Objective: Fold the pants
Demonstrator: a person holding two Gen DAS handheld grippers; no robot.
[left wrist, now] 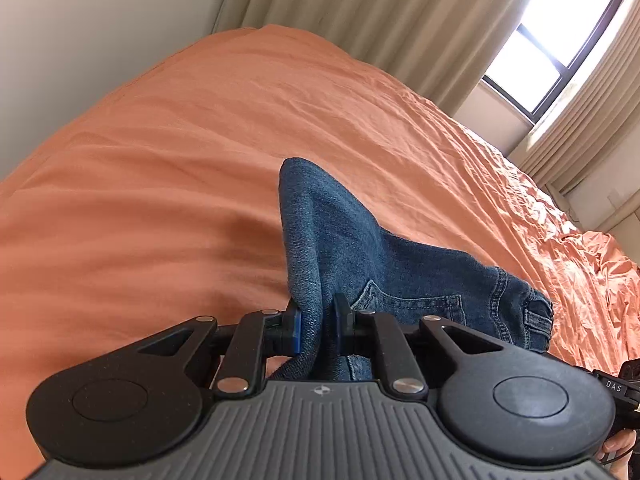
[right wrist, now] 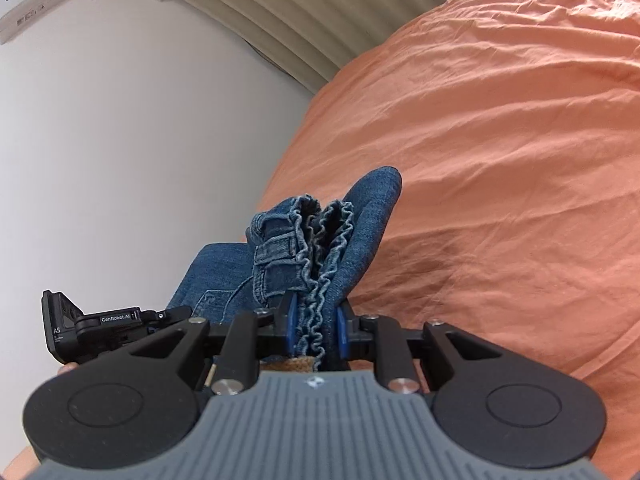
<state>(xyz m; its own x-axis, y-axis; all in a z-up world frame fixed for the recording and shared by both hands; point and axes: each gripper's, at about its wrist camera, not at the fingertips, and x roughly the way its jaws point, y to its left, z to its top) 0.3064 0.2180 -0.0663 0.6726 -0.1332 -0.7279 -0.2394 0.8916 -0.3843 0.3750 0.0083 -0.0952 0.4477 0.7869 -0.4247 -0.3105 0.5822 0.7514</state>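
A pair of blue denim pants hangs lifted above the orange bed sheet. My left gripper is shut on a folded edge of the denim, which rises to a point between the blue pads. A back pocket and belt loop show to its right. In the right wrist view my right gripper is shut on the gathered elastic waistband of the pants, with cloth bunched above the pads. The left gripper's body shows at the lower left there.
The orange sheet covers the whole bed, wrinkled toward the far right. A white wall and beige curtains stand behind the bed. A bright window sits at upper right. A hand holds the other gripper's handle.
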